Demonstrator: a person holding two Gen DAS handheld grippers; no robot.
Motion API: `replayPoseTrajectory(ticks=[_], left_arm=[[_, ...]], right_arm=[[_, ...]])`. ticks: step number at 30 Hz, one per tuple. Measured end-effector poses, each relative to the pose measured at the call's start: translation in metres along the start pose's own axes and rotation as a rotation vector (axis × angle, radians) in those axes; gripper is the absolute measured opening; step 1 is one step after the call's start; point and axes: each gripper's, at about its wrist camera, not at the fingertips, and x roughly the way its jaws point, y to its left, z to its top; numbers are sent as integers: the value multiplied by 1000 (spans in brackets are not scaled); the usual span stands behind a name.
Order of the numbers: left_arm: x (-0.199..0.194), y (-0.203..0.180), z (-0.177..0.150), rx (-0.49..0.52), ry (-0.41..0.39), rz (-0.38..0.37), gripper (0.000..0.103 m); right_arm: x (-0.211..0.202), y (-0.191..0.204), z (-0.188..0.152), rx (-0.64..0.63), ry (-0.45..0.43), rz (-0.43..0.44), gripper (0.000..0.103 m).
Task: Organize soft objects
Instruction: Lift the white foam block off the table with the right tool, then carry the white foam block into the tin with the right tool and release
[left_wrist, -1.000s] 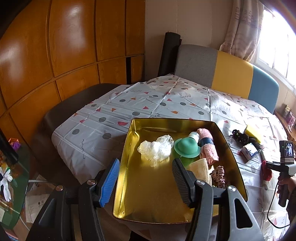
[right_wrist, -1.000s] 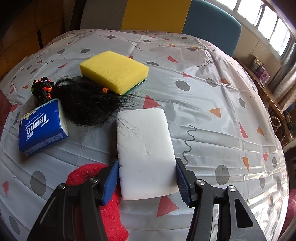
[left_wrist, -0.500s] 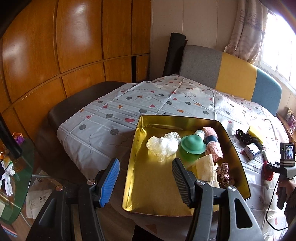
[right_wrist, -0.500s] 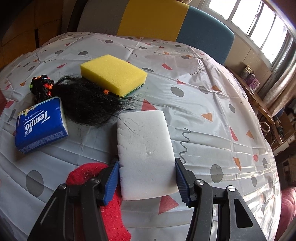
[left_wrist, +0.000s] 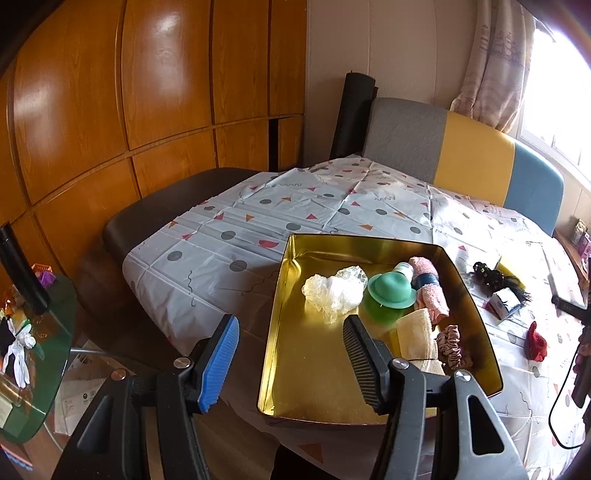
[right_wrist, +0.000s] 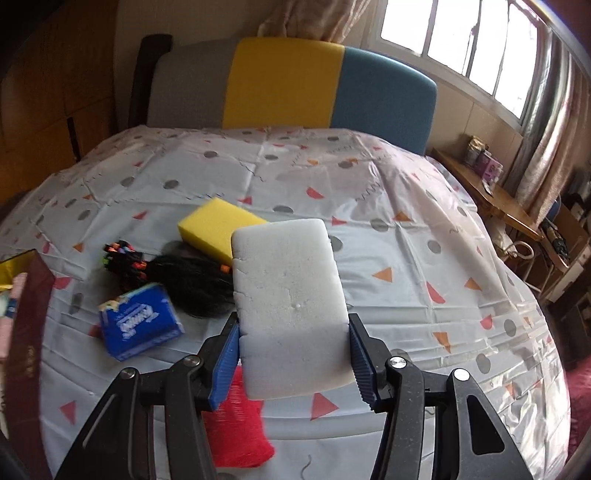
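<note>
My right gripper (right_wrist: 293, 360) is shut on a white sponge (right_wrist: 290, 295), which hangs tilted above the patterned tablecloth (right_wrist: 406, 229). Beneath it lie a yellow sponge (right_wrist: 214, 227), a black hairpiece (right_wrist: 184, 277), a blue tissue pack (right_wrist: 138, 321) and a red cloth (right_wrist: 240, 432). My left gripper (left_wrist: 290, 363) stands open with nothing between its fingers, hovering over the near left corner of the gold tin tray (left_wrist: 306, 369). The tray holds crumpled clear plastic (left_wrist: 334, 290), a green cap-shaped item (left_wrist: 391, 290), a pink towel roll (left_wrist: 430, 288), a cream cloth (left_wrist: 417, 336) and a pink scrunchie (left_wrist: 452, 343).
A grey, yellow and blue seat back (right_wrist: 288, 85) stands behind the table. A glass side table (left_wrist: 26, 343) with clutter sits low at the left. Wooden wall panels (left_wrist: 147, 92) line the left side; a wooden shelf (right_wrist: 491, 195) is at the right. A person's hand (left_wrist: 583, 350) shows at the far right.
My right gripper has lifted the white sponge off the tablecloth and tipped upward. The left view has shifted a little back from the tray.
</note>
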Motion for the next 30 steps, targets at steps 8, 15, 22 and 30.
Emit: replayPoseTrajectory(ticks=[8,15,22,30], left_arm=[[-1,-1,0,3,4,-3,59],[2,5,-2,-10,10,4,60],[4,12,-4,-20,7,25,59],[-4,18,-3,-8,-34,62,59]], right_arm=[[-67,102,-3,-194,-68,298,55],[-99,210,-37,-372,20,572,56],[-100,301,-79,-558,150,647,56],[-68,347,-87,-609,153,509,60]])
